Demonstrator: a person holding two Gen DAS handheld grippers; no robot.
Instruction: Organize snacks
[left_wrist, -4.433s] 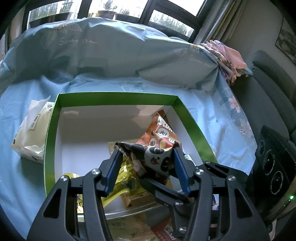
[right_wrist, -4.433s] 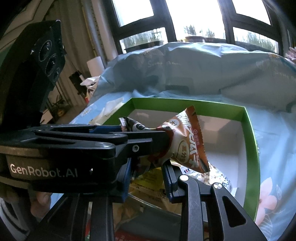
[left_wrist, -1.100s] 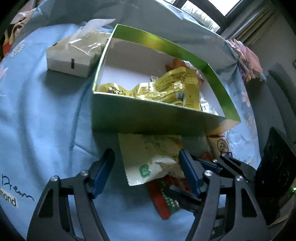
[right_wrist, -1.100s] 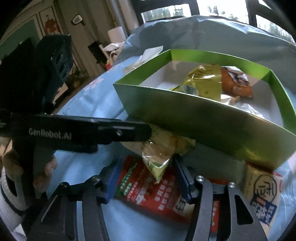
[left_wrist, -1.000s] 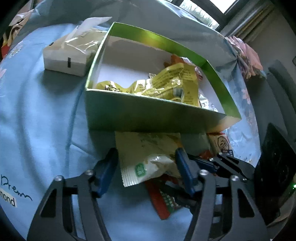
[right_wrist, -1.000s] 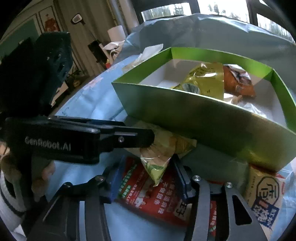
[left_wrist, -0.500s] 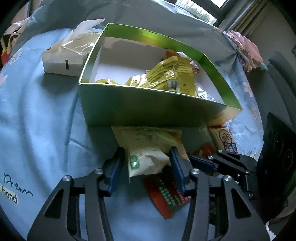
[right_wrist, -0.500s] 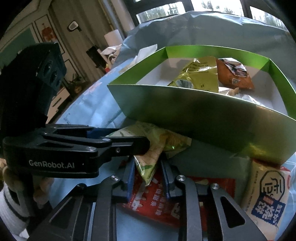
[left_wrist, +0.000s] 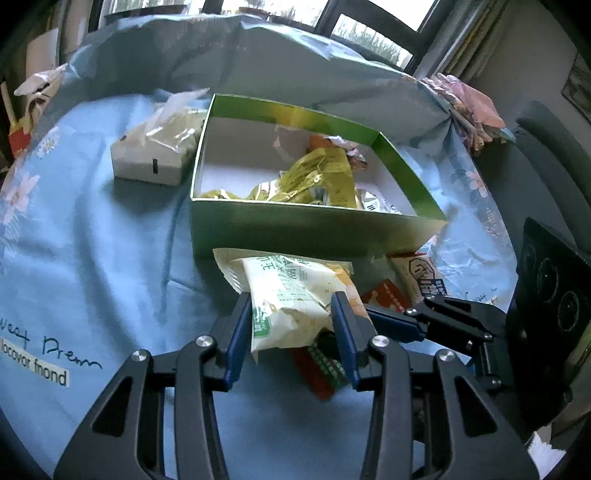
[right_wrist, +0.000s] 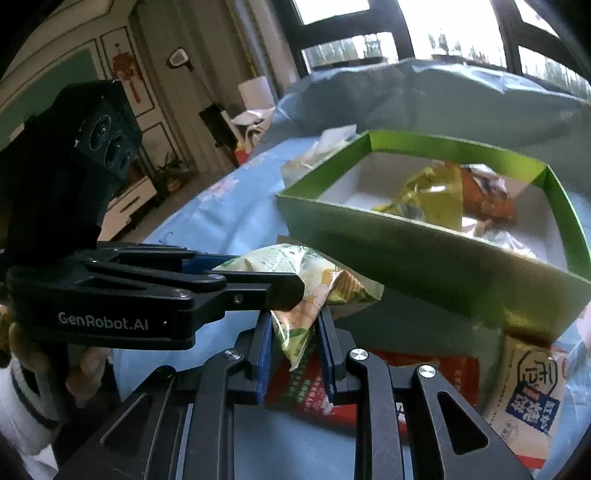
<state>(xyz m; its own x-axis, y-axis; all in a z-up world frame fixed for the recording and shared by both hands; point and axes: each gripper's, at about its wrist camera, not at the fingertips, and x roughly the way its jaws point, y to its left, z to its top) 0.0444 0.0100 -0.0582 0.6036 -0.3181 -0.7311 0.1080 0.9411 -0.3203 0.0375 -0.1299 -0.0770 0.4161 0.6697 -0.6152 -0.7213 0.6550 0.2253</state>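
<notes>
A pale yellow-green snack packet (left_wrist: 288, 295) hangs just in front of the green box (left_wrist: 314, 229), held from two sides. My left gripper (left_wrist: 291, 328) grips its near end, jaws still closing, both blue pads against the crumpled wrapper. My right gripper (right_wrist: 295, 343) pinches a lower corner of the same packet (right_wrist: 295, 266). In the left wrist view the right gripper (left_wrist: 373, 319) comes in from the right. In the right wrist view the left gripper (right_wrist: 284, 288) lies across from the left. Yellow packets (left_wrist: 314, 177) and an orange one (right_wrist: 484, 199) lie in the box.
A red packet (right_wrist: 406, 373) lies on the blue cloth under the held one. A white-and-blue packet (right_wrist: 532, 387) sits at the box's right corner. A tissue pack (left_wrist: 155, 155) stands left of the box. A hand (right_wrist: 85, 365) holds the left gripper.
Both grippers closed from wide open onto the pale packet. They have lifted it a little off the cloth and the red packet, towards the box's front wall.
</notes>
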